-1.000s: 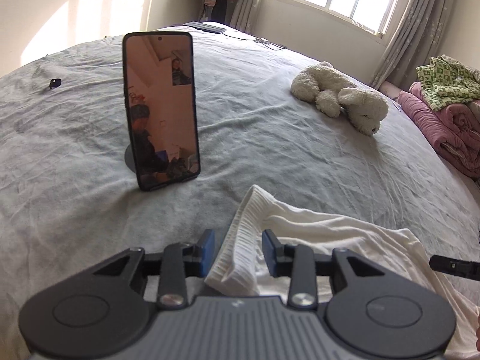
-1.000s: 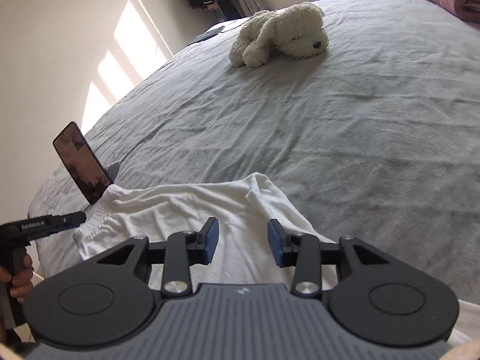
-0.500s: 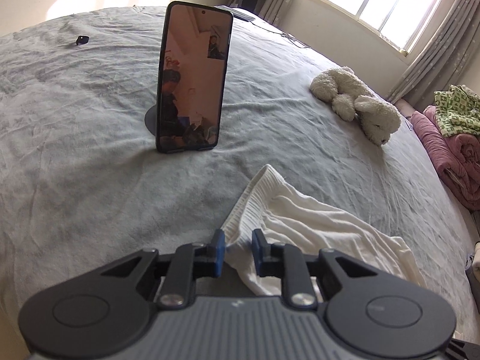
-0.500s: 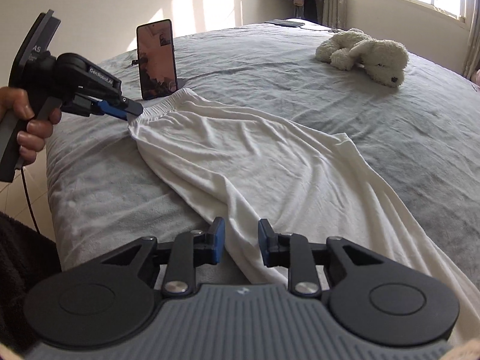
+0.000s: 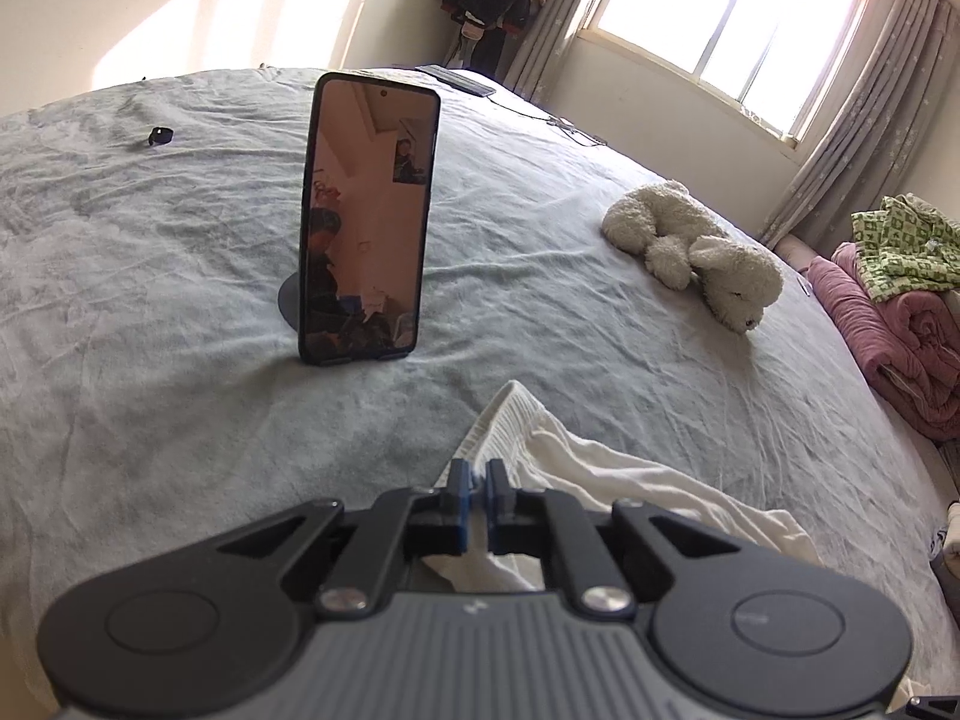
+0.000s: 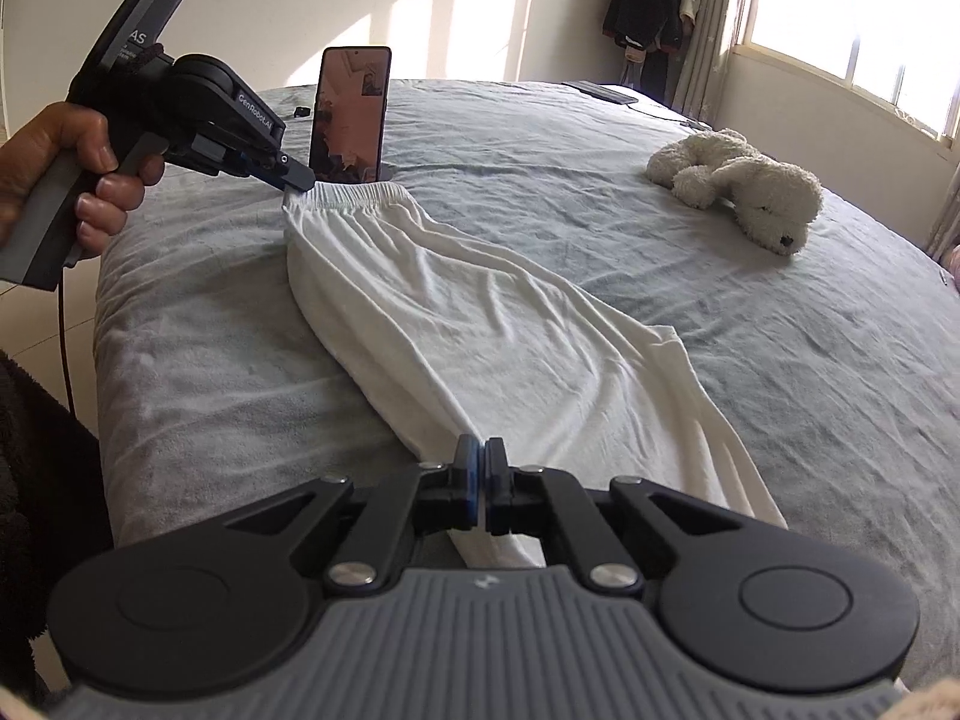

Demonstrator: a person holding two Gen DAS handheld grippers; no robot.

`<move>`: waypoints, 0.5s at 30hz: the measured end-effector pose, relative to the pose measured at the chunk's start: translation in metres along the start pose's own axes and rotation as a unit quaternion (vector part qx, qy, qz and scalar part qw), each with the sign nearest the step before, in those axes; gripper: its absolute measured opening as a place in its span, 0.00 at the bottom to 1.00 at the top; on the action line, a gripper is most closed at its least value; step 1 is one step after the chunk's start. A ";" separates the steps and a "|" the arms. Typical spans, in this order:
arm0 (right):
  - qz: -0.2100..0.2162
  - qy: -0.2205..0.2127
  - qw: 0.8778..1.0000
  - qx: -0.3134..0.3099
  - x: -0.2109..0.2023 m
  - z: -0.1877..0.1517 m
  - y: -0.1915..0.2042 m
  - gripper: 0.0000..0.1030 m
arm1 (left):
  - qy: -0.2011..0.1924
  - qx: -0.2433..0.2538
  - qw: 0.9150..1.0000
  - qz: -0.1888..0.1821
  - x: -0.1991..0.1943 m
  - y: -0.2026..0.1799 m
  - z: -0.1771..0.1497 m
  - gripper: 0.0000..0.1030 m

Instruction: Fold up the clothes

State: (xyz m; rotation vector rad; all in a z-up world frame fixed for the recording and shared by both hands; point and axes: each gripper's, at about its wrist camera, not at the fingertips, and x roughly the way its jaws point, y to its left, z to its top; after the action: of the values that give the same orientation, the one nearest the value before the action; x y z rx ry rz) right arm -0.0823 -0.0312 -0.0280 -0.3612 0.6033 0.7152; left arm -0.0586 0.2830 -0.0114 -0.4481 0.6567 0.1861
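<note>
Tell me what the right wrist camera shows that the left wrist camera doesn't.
Only the right wrist view: the hand holding the left gripper, shut on the waistband, and the white trousers stretched out full length to the right gripper, shut on their hem. Only the left wrist view: the pink quilt and the green patterned cloth. Both: the upright phone, the plush dog and the grey bedspread.

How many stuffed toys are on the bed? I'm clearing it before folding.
1: a white plush dog lies on the grey bedspread, toward the window side, well apart from the white garment. None other shows.
</note>
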 end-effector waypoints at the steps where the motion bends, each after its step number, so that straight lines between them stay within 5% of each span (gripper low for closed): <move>1: 0.003 0.002 1.000 0.001 0.000 -0.001 0.000 0.01 | 0.001 -0.001 1.000 0.002 0.001 0.002 0.000 0.05; 12: 0.091 0.049 0.992 0.071 0.016 -0.018 -0.001 0.01 | 0.041 0.045 0.996 0.061 0.023 0.010 -0.008 0.08; 15: 0.108 0.049 0.986 0.113 0.011 -0.017 -0.010 0.15 | 0.021 0.066 0.994 0.080 0.018 0.004 -0.008 0.15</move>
State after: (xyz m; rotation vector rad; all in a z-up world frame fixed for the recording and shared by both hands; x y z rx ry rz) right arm -0.0752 -0.0412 -0.0468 -0.1208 0.8180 0.8307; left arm -0.0502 0.2837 -0.0297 -0.2738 0.7413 0.2835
